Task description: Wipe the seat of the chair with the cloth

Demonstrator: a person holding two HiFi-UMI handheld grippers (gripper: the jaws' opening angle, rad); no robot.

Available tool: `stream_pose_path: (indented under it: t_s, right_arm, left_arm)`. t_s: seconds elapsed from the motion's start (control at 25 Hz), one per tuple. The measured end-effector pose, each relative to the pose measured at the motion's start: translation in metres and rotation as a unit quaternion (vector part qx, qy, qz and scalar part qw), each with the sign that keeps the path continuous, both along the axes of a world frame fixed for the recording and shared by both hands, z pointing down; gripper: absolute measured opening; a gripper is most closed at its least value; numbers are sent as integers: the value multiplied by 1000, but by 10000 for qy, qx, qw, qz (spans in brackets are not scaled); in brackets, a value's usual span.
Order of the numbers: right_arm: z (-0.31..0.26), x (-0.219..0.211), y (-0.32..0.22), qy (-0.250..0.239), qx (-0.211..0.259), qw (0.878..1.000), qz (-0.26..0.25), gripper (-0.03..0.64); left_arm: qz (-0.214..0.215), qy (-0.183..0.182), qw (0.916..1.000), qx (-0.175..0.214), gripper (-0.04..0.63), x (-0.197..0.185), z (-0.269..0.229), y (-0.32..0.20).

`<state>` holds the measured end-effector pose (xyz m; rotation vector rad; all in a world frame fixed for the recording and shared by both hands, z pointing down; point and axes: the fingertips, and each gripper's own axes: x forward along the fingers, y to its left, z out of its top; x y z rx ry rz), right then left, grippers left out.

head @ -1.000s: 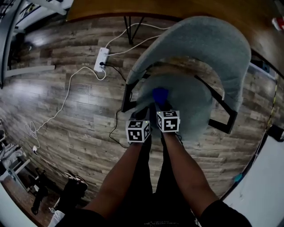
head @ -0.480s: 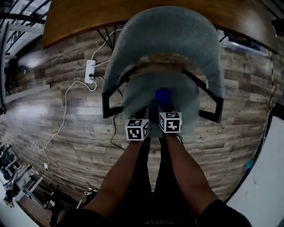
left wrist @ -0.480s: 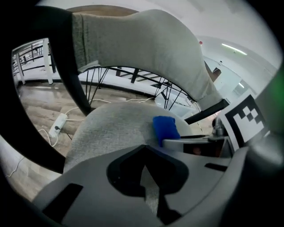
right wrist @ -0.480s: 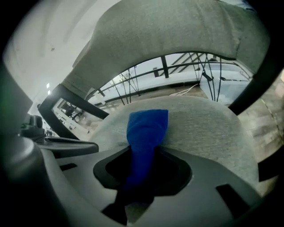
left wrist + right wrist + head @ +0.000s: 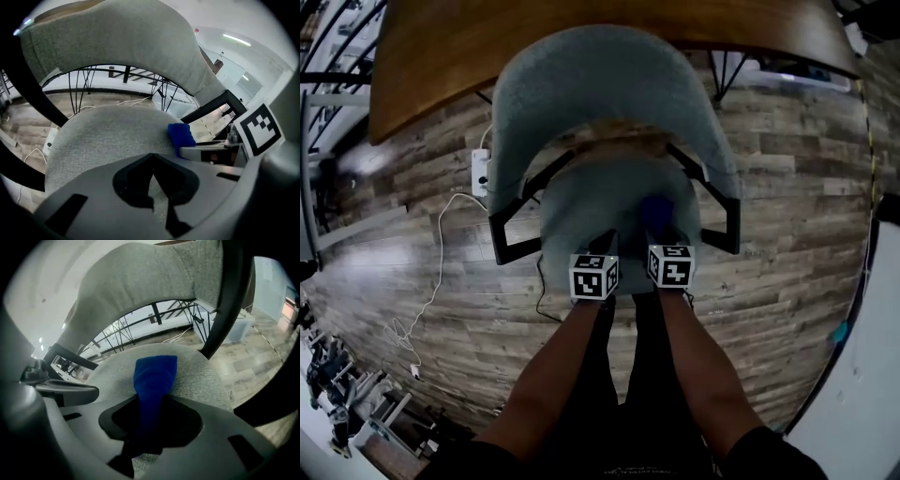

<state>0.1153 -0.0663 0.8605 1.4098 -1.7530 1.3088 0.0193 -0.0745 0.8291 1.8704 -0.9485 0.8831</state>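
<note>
A grey upholstered chair with a curved backrest (image 5: pixel 609 84) and black arm frames stands in front of me. Its round seat (image 5: pixel 591 202) fills the middle of both gripper views. A blue cloth (image 5: pixel 154 376) (image 5: pixel 656 208) (image 5: pixel 181 136) lies on the right half of the seat, pinched at its near end by my right gripper (image 5: pixel 149 427) (image 5: pixel 660 234). My left gripper (image 5: pixel 153 190) (image 5: pixel 606 246) hovers over the seat's near edge just left of the right one, jaws together and holding nothing.
A brown wooden table (image 5: pixel 441 47) stands behind the backrest. A white power strip (image 5: pixel 478 169) and cables (image 5: pixel 431 272) lie on the plank floor left of the chair. A white wall or panel (image 5: pixel 872 375) borders the right side.
The chair has shifted from the right of the view to its centre and now faces me squarely. Both grippers stay over the seat's near edge, the right one and the cloth slightly further right.
</note>
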Motion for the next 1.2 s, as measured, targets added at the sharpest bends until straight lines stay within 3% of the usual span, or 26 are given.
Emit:
stream_pose_path:
  t_s: [0.28,0.64,0.96,1.2]
  right_arm:
    - [-3,40,9,100,-79,9993,349,130]
    - [-3,64,19,481,-36,9968,630,132]
    - [-22,33,21,404,490,9977,-238,133]
    - [-24,-37,33,51,447,9964,-716,133]
  left_arm:
    - [269,35,9996,67,-2,36,-16,-3]
    - [355,255,9990,62,-2,48,-20,12]
    - [21,274,9996,78,-2,-10,-22,40]
    - [-920,150,9956,52,-2,-87,-18,61]
